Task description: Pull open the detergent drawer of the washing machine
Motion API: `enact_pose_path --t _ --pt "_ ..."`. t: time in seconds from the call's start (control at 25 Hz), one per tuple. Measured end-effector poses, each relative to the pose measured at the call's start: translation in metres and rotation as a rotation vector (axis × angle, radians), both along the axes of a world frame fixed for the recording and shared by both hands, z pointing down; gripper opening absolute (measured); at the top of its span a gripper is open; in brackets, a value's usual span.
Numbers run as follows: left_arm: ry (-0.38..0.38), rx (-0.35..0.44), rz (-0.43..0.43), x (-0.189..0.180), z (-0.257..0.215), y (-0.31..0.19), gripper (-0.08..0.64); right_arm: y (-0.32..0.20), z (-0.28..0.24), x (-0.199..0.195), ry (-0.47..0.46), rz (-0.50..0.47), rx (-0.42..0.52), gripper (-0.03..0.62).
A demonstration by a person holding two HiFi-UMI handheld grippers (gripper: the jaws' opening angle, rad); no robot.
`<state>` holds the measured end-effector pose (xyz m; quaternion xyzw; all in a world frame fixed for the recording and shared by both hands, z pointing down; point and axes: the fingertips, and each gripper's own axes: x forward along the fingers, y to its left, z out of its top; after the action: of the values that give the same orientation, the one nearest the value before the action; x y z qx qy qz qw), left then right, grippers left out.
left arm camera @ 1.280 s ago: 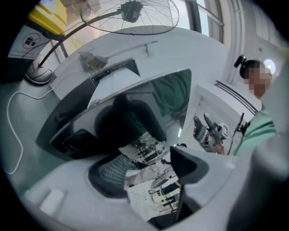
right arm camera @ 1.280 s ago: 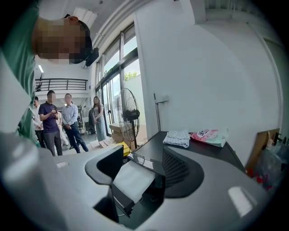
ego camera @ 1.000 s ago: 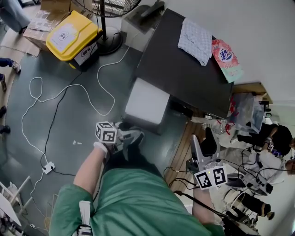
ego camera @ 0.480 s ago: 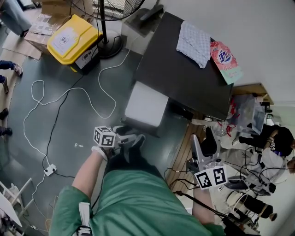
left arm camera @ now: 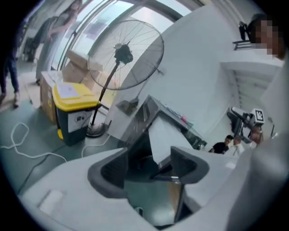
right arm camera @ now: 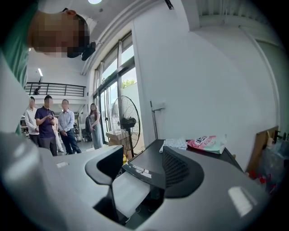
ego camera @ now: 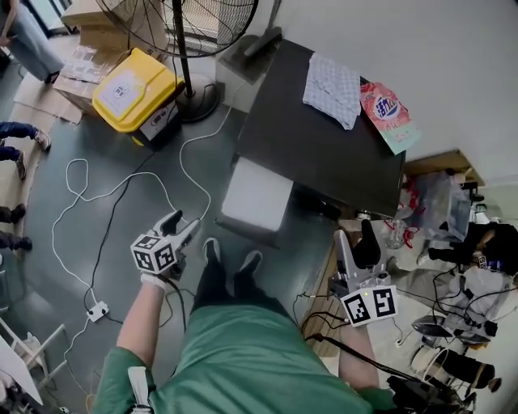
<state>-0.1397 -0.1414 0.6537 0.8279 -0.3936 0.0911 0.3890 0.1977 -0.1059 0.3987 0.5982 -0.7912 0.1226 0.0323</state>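
We see the white detergent drawer [ego camera: 257,192] standing pulled out from the front of the dark washing machine [ego camera: 324,141], on the side that faces us. Our left gripper [ego camera: 183,225] hangs over the floor to the drawer's left, apart from it. Its jaws are wide and closing a little, with nothing between them. Our right gripper [ego camera: 354,242] hovers off the machine's near right corner with its jaws parted and empty. A checked cloth [ego camera: 332,79] and a pink detergent bag [ego camera: 390,113] lie on the machine's top. A yellow bin [ego camera: 133,85] stands beside a floor fan [ego camera: 194,24].
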Motion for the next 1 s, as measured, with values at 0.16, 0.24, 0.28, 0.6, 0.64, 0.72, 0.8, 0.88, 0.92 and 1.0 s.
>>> enact_pose_path --t 0.16,0.24,0.28,0.6,0.64,0.72,0.8,0.88,0.92,1.0 --pt "-0.142 0.179 -0.032 0.007 -0.068 -0.023 0.293 -0.003 -0.015 0.002 0.055 0.012 0.039 0.272" --pt "-0.2 0.273 -0.036 0.014 -0.106 -0.034 0.291 -0.005 -0.024 0.003 0.084 0.022 0.066 0.27" --pt "-0.22 0.321 -0.039 0.018 -0.127 -0.038 0.291 -0.005 -0.029 0.003 0.094 0.03 0.078 0.272" --pt "-0.266 0.585 -0.102 0.05 -0.274 -0.057 0.342 -0.003 -0.06 0.024 0.116 0.128 0.109 0.27" --pt "-0.27 0.603 -0.105 0.055 -0.286 -0.057 0.342 -0.002 -0.064 0.025 0.116 0.135 0.113 0.27" --pt "-0.271 0.643 -0.115 0.064 -0.308 -0.055 0.339 0.0 -0.071 0.028 0.109 0.146 0.128 0.27" --pt "-0.265 0.68 -0.121 0.071 -0.326 -0.052 0.333 0.001 -0.077 0.03 0.108 0.15 0.146 0.252" --pt "-0.254 0.711 -0.123 0.077 -0.342 -0.047 0.325 0.004 -0.083 0.03 0.106 0.155 0.161 0.244" --pt "-0.252 0.726 -0.123 0.079 -0.349 -0.044 0.322 0.006 -0.087 0.031 0.105 0.158 0.167 0.244" --pt "-0.256 0.76 -0.125 0.083 -0.362 -0.036 0.311 0.011 -0.094 0.031 0.105 0.162 0.182 0.244"
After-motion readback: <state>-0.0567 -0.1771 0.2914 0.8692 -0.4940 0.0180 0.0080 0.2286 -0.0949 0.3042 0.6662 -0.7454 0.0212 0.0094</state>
